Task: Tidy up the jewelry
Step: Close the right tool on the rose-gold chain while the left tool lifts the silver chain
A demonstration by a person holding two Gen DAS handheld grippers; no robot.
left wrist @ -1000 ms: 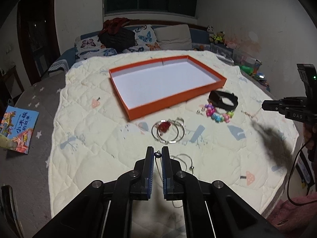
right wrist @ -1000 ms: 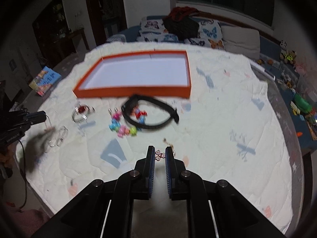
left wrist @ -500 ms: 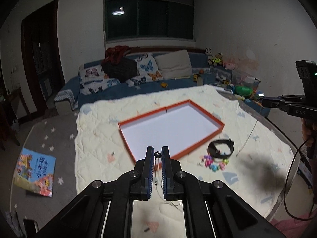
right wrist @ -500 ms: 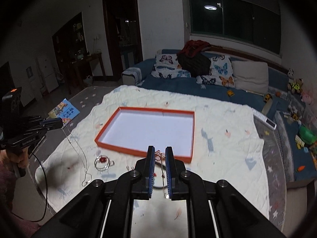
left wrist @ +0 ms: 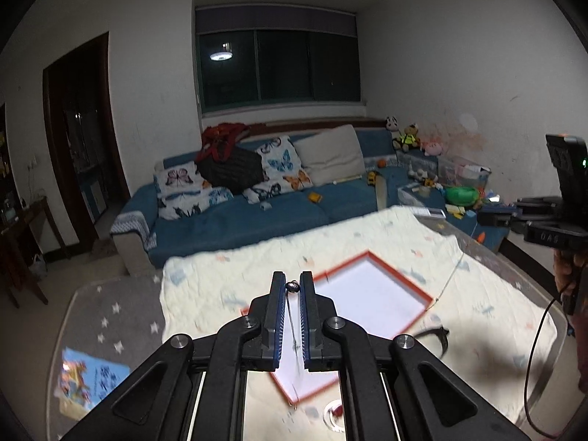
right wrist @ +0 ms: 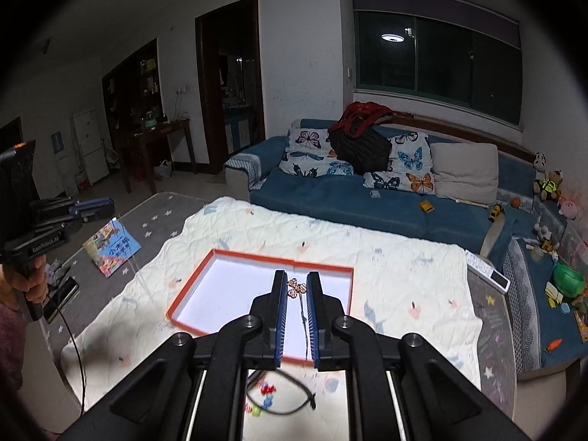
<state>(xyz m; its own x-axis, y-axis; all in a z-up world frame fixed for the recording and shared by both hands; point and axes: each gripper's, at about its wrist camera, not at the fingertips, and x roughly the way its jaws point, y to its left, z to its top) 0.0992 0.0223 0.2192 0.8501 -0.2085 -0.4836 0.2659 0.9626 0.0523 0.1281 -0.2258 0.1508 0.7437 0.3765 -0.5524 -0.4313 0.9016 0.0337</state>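
left claw (left wrist: pixel 293 286): clamped on bead chain (left wrist: pixel 292 316); hangs mid-frame
right claw (right wrist: pixel 297 286): clamped on clover necklace (right wrist: pixel 297 288)
advice: lower both slowly into tray (right wrist: pixel 257 257), below centre; release apart

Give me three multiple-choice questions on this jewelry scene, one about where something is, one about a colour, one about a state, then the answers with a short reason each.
1. Where is the flower pendant?
A. between the right gripper fingers
B. inside the tray
C. on the sofa

2. What colour is the rim of the tray?
A. green
B. orange
C. black

3. What state is the left gripper in?
A. wide open, holding nothing
B. resting on the quilt
C. shut on a necklace

Answers:
1 A, the pendant sits pinched between the fingertips with its chain hanging below.
2 B, an orange border frames the white floor.
3 C, a bead shows between the fingers and a thin chain hangs down.
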